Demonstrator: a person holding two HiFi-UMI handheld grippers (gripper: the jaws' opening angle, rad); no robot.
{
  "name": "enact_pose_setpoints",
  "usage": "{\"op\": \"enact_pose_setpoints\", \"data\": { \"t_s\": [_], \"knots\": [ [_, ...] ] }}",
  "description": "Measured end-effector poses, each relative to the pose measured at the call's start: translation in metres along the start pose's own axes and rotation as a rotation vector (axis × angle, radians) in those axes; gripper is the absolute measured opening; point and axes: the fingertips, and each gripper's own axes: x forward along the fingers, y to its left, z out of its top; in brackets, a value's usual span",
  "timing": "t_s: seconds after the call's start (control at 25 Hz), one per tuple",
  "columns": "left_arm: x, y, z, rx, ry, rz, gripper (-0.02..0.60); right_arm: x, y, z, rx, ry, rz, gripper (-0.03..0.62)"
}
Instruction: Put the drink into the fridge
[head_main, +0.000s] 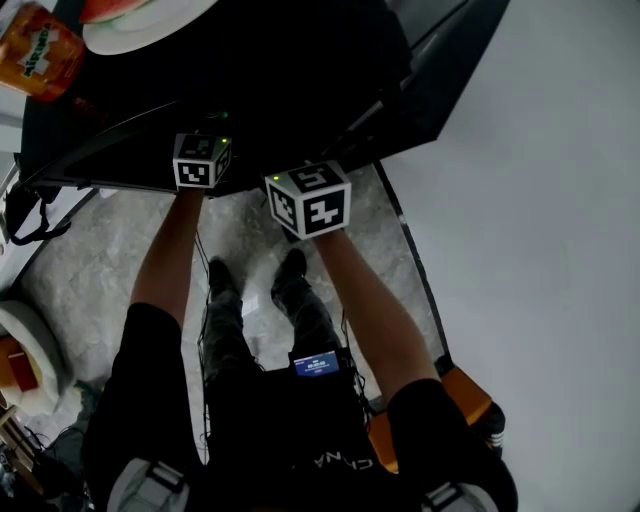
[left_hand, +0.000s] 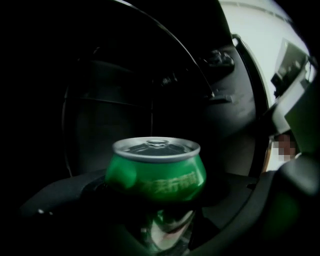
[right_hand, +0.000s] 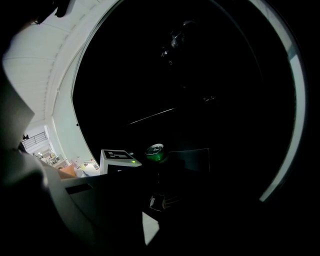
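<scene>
A green drink can (left_hand: 156, 172) with a silver top stands upright between the dark jaws of my left gripper (left_hand: 156, 202), which is shut on it. Behind the can lies the dark inside of the black fridge (left_hand: 115, 100), with faint shelf lines. In the right gripper view the same can (right_hand: 156, 152) shows small, beside the left gripper's marker cube (right_hand: 119, 156). The right gripper's own jaws are lost in the dark. From the head view only the two marker cubes show, left (head_main: 203, 160) and right (head_main: 310, 200), at the fridge's front edge; the jaws and the can are hidden under its top.
On the black fridge top (head_main: 250, 60) lie a white plate (head_main: 140, 25) with a red slice and an orange packet (head_main: 38, 50). A dark panel (head_main: 445, 60) angles out at the right. The person's legs and feet (head_main: 255, 285) stand on pale marbled floor.
</scene>
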Motion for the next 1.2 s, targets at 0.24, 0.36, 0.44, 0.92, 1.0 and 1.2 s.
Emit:
{"op": "enact_pose_setpoints", "data": {
  "t_s": [0.24, 0.36, 0.44, 0.92, 1.0, 1.2],
  "knots": [
    [-0.016, 0.000, 0.004, -0.089, 0.000, -0.038, 0.362, -0.008, -0.001, 0.000, 0.028, 0.019, -0.015, 0.015],
    [-0.027, 0.002, 0.008, -0.093, -0.014, -0.036, 0.386, -0.010, -0.001, 0.004, 0.050, 0.022, -0.021, 0.016],
    [-0.034, 0.001, 0.013, -0.093, -0.017, -0.038, 0.393, -0.011, 0.001, 0.006, 0.059, 0.024, -0.023, 0.016],
    [-0.080, -0.004, 0.043, -0.094, -0.041, -0.039, 0.394, -0.010, 0.018, 0.015, 0.063, 0.031, -0.016, 0.015],
    [-0.094, -0.008, 0.047, -0.103, -0.039, -0.032, 0.394, -0.014, 0.017, 0.015, 0.059, 0.035, -0.027, 0.015],
    [-0.143, -0.027, 0.038, -0.169, 0.027, -0.026, 0.394, -0.039, 0.022, 0.012, 0.083, 0.049, -0.038, 0.015]
  ]
}}
